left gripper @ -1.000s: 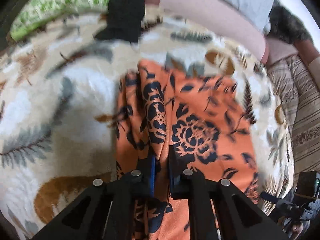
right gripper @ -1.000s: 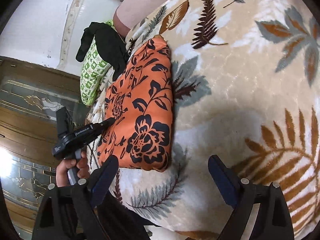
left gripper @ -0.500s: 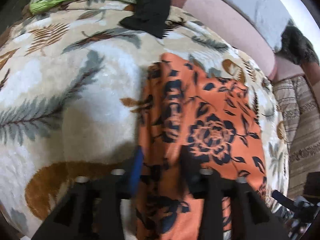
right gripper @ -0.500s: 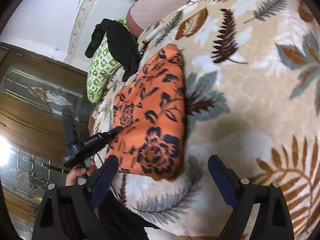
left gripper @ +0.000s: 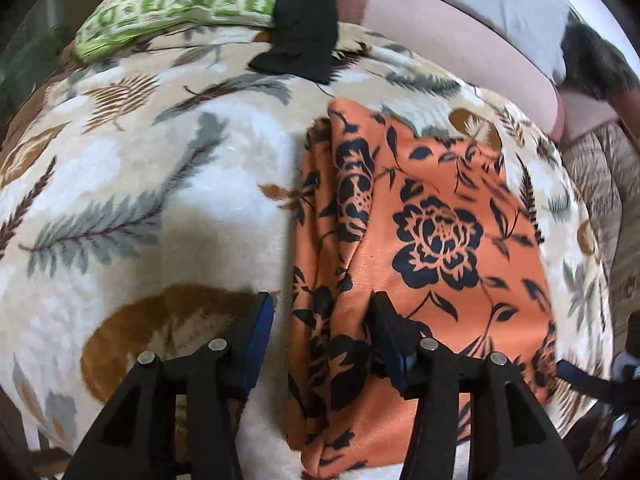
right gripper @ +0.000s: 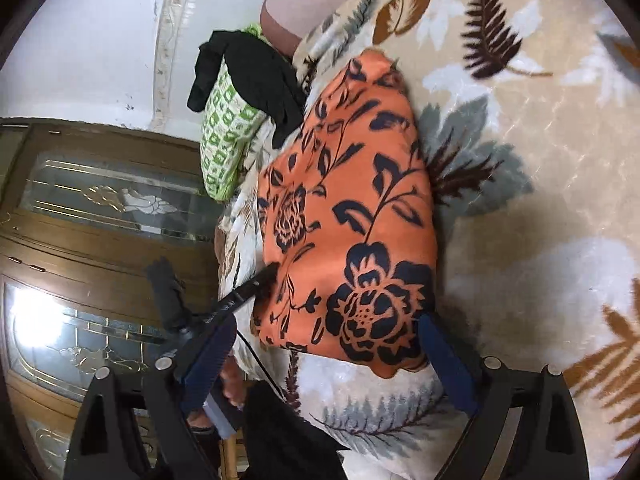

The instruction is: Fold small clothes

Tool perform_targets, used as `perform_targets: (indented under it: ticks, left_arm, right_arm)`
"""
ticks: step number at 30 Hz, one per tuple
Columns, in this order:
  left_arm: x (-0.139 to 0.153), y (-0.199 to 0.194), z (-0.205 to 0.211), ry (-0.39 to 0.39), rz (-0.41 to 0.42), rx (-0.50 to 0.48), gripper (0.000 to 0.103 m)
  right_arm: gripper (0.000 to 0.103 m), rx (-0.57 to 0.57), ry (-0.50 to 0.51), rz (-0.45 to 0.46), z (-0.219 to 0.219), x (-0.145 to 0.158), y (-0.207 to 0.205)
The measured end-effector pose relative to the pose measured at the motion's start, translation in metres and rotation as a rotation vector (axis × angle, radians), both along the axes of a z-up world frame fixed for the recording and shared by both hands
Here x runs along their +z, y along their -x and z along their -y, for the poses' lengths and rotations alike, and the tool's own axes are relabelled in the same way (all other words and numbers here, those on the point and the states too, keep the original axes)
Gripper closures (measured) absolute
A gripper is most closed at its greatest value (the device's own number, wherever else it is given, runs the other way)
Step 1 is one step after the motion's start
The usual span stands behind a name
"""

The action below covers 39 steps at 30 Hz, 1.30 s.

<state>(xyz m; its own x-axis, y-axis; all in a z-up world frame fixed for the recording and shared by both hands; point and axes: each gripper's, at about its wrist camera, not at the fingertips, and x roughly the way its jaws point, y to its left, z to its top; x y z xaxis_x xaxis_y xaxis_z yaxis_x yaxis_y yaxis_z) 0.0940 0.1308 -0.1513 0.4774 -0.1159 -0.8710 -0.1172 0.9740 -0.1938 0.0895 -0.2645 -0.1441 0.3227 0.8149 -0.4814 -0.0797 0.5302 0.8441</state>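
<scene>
Orange garment [left gripper: 432,232], edge seemingly between left fingers [left gripper: 260,320]

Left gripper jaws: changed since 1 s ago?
Yes. The left gripper was pinched on the orange floral garment; now it is open, one finger over the leaf-print blanket.

Left gripper [left gripper: 322,326] at bottom centre, jaws apart, straddling the near left edge of an orange floral garment [left gripper: 420,248]; right finger over the cloth, left finger over the blanket. Garment lies folded on a leaf-print blanket [left gripper: 132,184], centre-right of frame, creased along its left side. Black cloth [left gripper: 304,28] at top centre, overlapping a green-checked pillow [left gripper: 180,4] at upper left. Second gripper's dark tip [left gripper: 584,380] at lower right edge.
</scene>
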Motion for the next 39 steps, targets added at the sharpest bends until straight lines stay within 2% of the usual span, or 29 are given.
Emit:
perform_targets:
  ticks: [4, 8, 10, 12, 15, 17, 19, 23, 26, 28, 32, 39]
  left_arm:
    - [0.023, 0.011, 0.005, -0.039, 0.062, -0.01, 0.05]
    - [0.033, 0.02, 0.006, -0.037, 0.089, 0.006, 0.05]
    - [0.033, 0.023, 0.005, -0.04, 0.094, 0.008, 0.05]
    - [0.033, 0.026, 0.004, -0.031, 0.092, 0.01, 0.05]
    - [0.028, 0.029, -0.002, -0.012, 0.08, 0.022, 0.05]
    - [0.025, 0.032, -0.01, 0.023, 0.081, 0.029, 0.05]
    - [0.026, 0.035, -0.021, 0.073, 0.091, 0.052, 0.042]
    - [0.029, 0.033, -0.028, 0.187, 0.131, 0.043, 0.031]
    - [0.021, 0.019, -0.019, 0.208, 0.125, -0.012, 0.029]
    - [0.006, 0.003, -0.014, 0.201, 0.088, -0.037, 0.029]
    - [-0.019, -0.021, -0.015, 0.199, 0.013, -0.035, 0.029]
    - [-0.038, -0.031, -0.021, 0.244, 0.012, -0.019, 0.025]
  right_arm:
    - [0.009, -0.005, 0.048, 0.047, 0.001, 0.016, 0.0]
    - [0.009, 0.035, 0.004, 0.118, -0.016, 0.039, -0.008]
    - [0.009, 0.051, -0.001, 0.128, -0.028, 0.041, -0.016]
    - [0.009, 0.058, 0.005, 0.1, -0.04, 0.031, -0.028]
    - [0.009, 0.04, 0.029, -0.056, -0.051, -0.006, -0.043]
    - [0.009, 0.025, 0.022, -0.036, -0.05, 0.0, -0.039]
    - [0.009, 0.026, 0.024, 0.025, -0.045, 0.018, -0.033]
    - [0.009, -0.042, 0.125, 0.113, -0.017, 0.038, -0.033]
    - [0.009, -0.088, 0.125, 0.063, 0.001, 0.022, -0.045]
    - [0.009, -0.095, 0.115, 0.024, 0.006, 0.006, -0.059]
    - [0.009, -0.053, 0.1, -0.011, 0.0, -0.015, -0.078]
    - [0.009, 0.004, 0.132, -0.031, -0.024, -0.036, -0.104]
